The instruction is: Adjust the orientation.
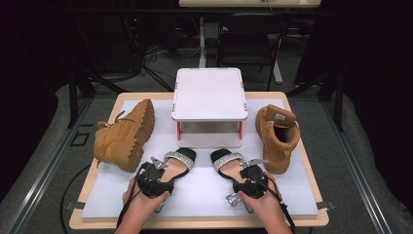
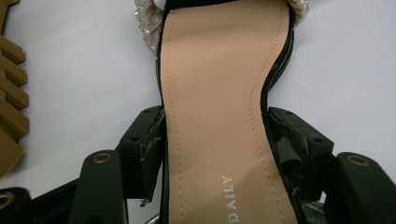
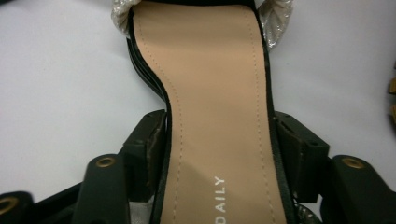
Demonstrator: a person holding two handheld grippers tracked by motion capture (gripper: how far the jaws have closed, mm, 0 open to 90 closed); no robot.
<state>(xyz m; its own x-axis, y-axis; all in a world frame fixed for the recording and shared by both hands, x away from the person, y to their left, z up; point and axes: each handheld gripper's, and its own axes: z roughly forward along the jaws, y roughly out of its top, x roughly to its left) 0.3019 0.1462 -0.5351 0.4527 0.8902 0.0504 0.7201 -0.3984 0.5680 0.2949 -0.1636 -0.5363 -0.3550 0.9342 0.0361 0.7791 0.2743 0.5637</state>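
Your left tool grips the left sandal across its narrow waist, and your right tool pinches the right sandal the same way, both near the desk's near edge. Expect them light and stiff-soled; the smooth tan insole and glossy black edge may slip. The glittery toe strap looks soft, probably snag-prone.

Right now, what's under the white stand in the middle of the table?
Under the white stand, between its orange legs, only bare white mat shows in the front opening. The space farther back beneath its top is covered from the high view.
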